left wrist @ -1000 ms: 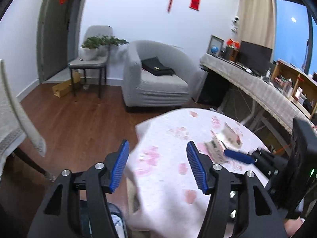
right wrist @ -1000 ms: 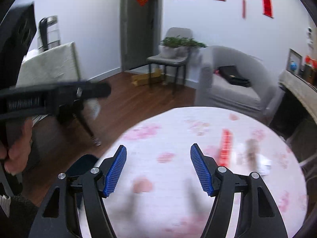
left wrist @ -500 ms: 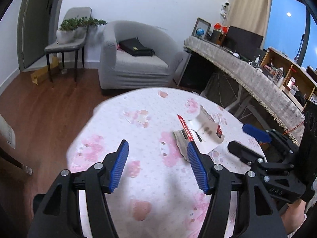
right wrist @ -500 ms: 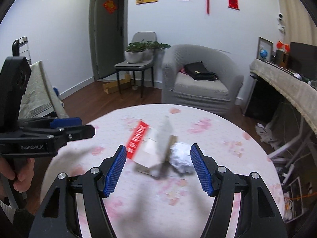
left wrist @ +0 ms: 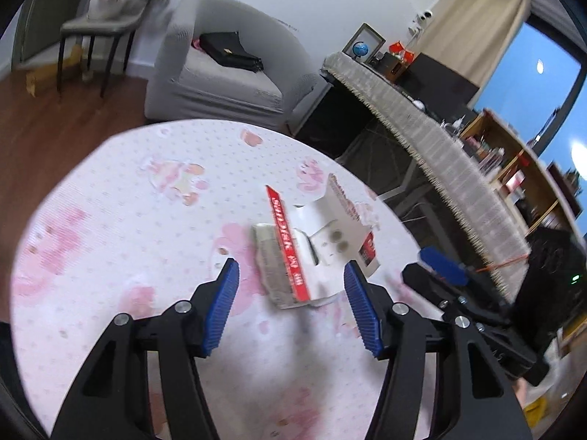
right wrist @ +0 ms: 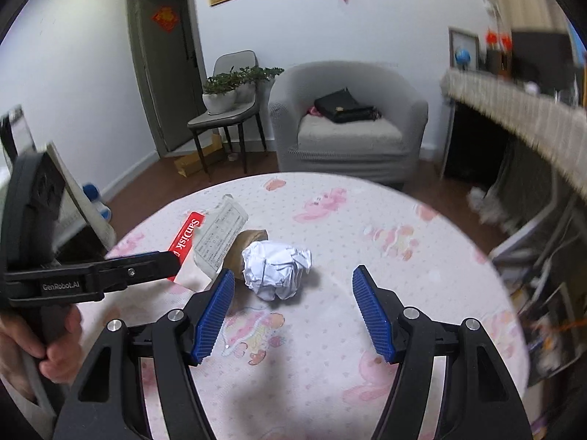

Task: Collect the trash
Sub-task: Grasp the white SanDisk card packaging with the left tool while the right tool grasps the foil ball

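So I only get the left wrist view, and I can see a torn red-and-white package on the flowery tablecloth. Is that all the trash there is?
Observer: No. The right wrist view shows a crumpled white paper ball lying just past the package.
Operator: Is anything gripping that ball?
Observer: No. It lies just ahead of the right hand-held gripper, whose jaws stand open and do not press on it.
Operator: Anything else hiding there?
Observer: Yes, a brown scrap is tucked between the ball and the package.
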`<state>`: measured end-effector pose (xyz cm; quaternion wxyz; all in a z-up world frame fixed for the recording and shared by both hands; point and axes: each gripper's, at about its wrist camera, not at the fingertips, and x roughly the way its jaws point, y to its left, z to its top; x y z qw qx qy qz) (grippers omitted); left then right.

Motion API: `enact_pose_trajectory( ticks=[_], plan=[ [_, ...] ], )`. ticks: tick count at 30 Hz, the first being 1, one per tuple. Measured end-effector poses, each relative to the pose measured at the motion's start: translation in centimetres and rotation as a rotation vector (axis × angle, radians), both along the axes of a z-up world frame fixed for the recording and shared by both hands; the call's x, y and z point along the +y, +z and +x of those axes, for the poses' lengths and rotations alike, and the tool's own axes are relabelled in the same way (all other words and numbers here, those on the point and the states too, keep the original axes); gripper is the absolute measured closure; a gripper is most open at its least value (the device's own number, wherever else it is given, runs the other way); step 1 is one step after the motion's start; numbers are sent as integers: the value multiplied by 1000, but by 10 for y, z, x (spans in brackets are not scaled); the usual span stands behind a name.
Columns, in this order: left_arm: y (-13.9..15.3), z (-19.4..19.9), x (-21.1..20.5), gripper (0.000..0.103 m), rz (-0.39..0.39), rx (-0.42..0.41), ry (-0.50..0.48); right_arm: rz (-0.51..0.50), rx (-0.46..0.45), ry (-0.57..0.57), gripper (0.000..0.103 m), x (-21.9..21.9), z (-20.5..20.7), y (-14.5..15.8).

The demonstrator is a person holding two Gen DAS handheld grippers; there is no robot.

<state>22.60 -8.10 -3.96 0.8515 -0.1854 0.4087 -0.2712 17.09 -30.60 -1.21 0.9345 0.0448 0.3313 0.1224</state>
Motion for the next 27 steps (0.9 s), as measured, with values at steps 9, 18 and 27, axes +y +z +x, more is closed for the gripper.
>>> enact_pose_trajectory(
  ticks=[9,18,27],
  plan=[
    [-9,11,-3,73,-94,61,15,129,80,18,35,-7,12,-14],
    [-6,10,-10,97,-57,34,-9,201,123,6,35,-14,23,-22],
    [3,5,2,101,35,-14,13,214,144,13,35,-4,29,-27]
  ],
)
